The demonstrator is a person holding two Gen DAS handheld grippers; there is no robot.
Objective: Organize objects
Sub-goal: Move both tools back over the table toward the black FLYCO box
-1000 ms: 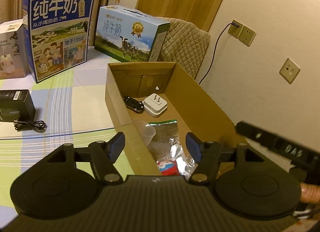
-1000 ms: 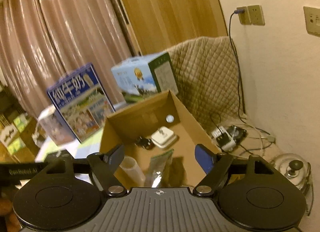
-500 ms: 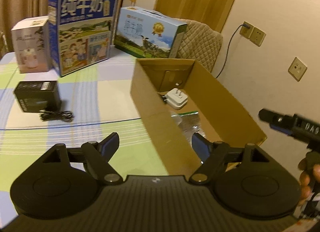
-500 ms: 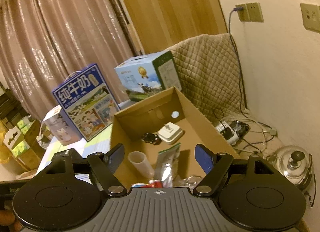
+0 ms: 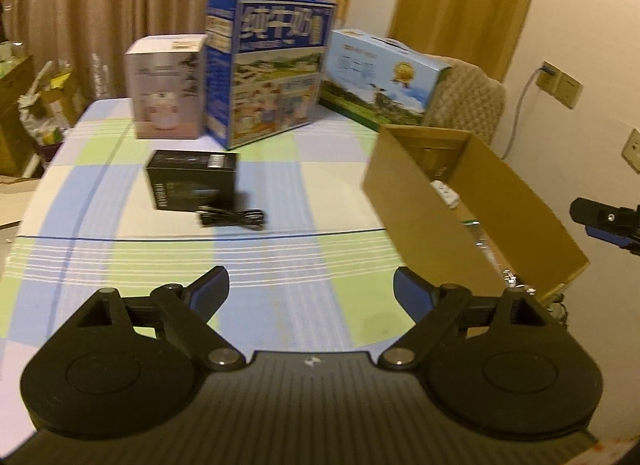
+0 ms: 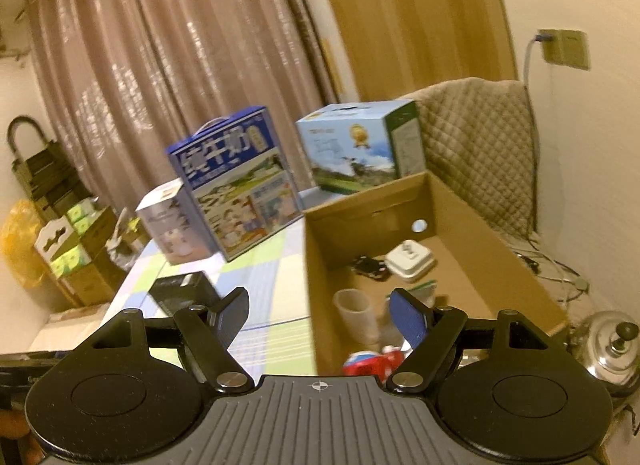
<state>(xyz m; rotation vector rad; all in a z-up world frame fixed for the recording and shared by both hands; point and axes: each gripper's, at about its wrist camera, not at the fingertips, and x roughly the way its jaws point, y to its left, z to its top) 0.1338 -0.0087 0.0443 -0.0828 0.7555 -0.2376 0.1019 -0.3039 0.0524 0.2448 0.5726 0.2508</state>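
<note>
Two items, a black box and a coiled black cable, are left mid-table beside the cardboard box at its right edge, so the wide-open, empty left gripper is best lowered squarely over the cable, while the right gripper is held open and empty.

My left black two-finger gripper with blue pads hangs with its jaws wide apart, holding nothing. My right black two-finger gripper with blue pads is the same, jaws spread and empty.

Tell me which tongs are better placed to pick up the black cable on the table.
Probably the left tongs: open, empty, facing the cable straight ahead. The right tongs point toward the cardboard box.
</note>
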